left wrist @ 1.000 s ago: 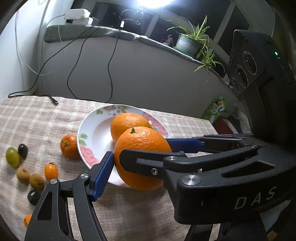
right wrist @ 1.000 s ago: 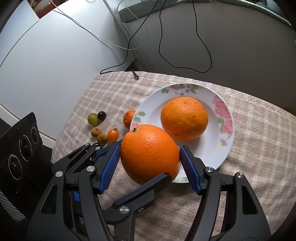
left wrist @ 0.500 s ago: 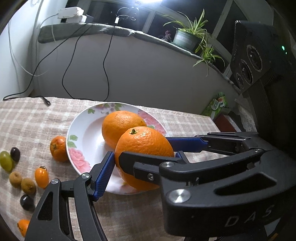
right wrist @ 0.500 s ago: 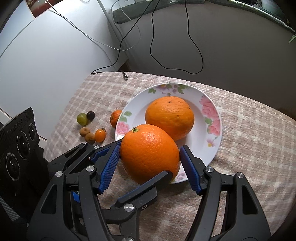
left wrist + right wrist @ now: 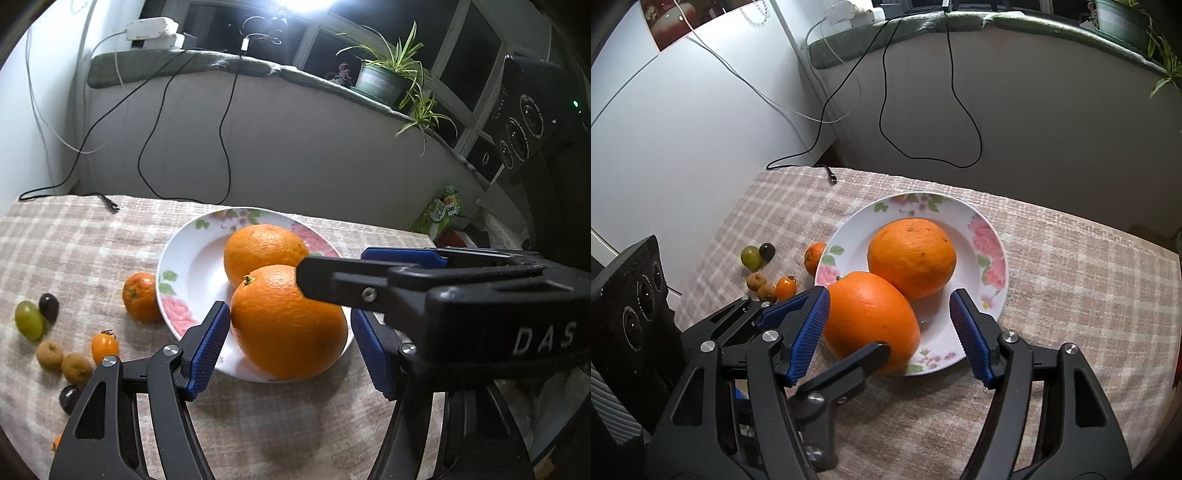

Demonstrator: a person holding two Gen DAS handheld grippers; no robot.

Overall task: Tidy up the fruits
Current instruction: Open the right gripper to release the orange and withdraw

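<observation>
Oranges sit together on the plate (image 5: 995, 273): near orange (image 5: 871, 321) at its six-o'clock rim, touching the far orange (image 5: 912, 256). Right claw (image 5: 888, 332) gapes wide around the near one, left pad just beside it, right pad clear. Left claw (image 5: 290, 343) likewise spread wide, gripping nothing.

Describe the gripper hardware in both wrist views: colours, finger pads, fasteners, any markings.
Both grippers, left gripper and right gripper, are matte black with skeletal, triangular-cutout finger arms and silver pivot screws. The finger pads are blue with a ribbed, knurled texture. The right unit, seen from the left wrist, carries pale "DAS" lettering. Each has a black camera block with round lenses; one shows a green LED. No sleeves visible.
</observation>
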